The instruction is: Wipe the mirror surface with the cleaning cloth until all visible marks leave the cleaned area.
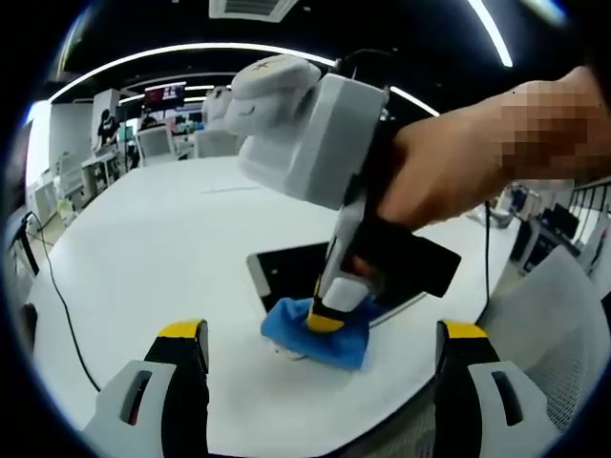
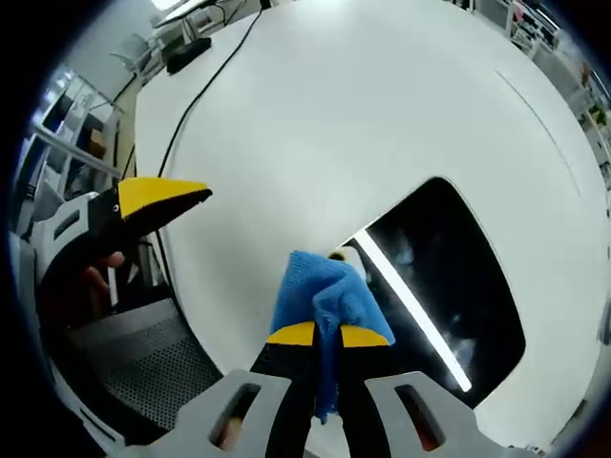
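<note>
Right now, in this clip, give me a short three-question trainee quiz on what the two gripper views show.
1. True or false: the right gripper is shut on the blue cloth.
2. Multiple choice: where does the blue cloth sit in the left gripper view? A) at the near edge of the mirror B) on a chair C) in the left gripper.
3. Fill in: the left gripper's jaws are ____, with nothing between them.

Key: 1 true; 2 A; 3 open.
</note>
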Demonstrator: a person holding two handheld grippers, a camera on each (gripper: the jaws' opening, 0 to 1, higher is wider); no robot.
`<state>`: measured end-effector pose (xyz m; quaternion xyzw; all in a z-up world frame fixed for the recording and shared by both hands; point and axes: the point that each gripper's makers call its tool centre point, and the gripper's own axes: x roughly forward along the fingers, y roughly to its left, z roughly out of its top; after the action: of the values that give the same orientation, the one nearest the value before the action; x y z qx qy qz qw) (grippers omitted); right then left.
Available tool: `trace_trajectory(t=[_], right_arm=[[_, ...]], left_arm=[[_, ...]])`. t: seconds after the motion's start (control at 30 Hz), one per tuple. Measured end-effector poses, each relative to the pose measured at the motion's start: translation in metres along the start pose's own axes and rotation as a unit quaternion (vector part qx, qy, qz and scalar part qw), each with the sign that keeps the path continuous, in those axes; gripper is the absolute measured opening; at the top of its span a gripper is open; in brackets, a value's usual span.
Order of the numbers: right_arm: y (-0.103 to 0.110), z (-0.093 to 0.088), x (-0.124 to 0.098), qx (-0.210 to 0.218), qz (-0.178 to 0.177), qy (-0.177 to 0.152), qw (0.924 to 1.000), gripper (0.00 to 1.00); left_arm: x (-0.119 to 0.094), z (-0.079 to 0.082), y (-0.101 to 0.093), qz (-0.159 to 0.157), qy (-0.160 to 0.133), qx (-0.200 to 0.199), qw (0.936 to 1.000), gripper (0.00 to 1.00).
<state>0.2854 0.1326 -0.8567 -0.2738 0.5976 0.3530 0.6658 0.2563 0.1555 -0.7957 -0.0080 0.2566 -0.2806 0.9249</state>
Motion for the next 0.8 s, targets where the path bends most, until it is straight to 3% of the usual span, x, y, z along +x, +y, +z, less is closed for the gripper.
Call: trace_trajectory(t=[0.37,0.8], right_arm=[[0.0039,-0.0048,-0.0053,-0.001,0.005,-0.003,1.0000,0.02],[-0.0015,0.0015,0.0039,-0.004,0.008,-0.001,1.0000,0.02]], left_arm=[[-0.0008,0.0003,-0.0013,0.001,-0.001,-0.008,1.0000,0.99],[-0.0018,0.0000,-0.0026,0.000,0.001,-0.008,1.0000,0.99]])
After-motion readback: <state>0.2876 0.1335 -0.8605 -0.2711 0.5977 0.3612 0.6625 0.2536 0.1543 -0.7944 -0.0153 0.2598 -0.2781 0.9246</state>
